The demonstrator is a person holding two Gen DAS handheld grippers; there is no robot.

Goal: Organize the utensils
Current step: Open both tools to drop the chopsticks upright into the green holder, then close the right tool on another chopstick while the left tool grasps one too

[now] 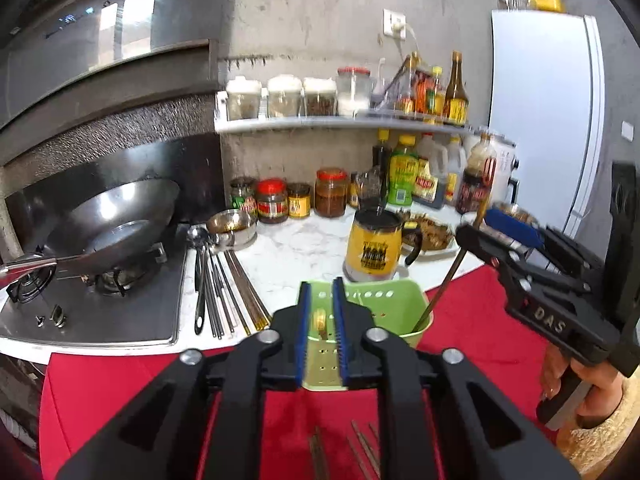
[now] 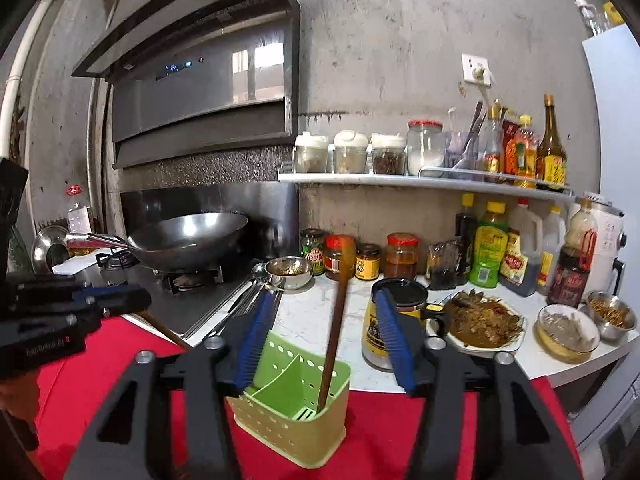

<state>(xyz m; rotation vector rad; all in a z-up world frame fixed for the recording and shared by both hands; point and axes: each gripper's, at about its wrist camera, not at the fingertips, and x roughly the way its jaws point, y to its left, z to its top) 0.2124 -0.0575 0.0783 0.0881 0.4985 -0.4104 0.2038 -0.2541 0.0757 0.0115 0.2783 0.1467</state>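
A green perforated utensil holder (image 2: 296,412) stands on a red cloth (image 2: 384,432); it also shows in the left wrist view (image 1: 392,304). A brown wooden spoon (image 2: 336,320) stands upright in its right compartment, free between the wide-open fingers of my right gripper (image 2: 324,332). My left gripper (image 1: 320,312) is narrowed over the holder's left side on a small yellowish utensil end (image 1: 319,320). Spoons and chopsticks (image 1: 224,280) lie on the counter by the stove. More chopsticks (image 1: 360,452) lie on the cloth below.
A wok (image 1: 116,232) sits on the gas stove at left. A yellow mug (image 1: 372,248), a plate of food (image 2: 480,320), small steel bowls (image 2: 612,312) and many sauce jars and bottles (image 2: 492,252) crowd the white counter (image 1: 304,248). A fridge (image 1: 544,120) stands at right.
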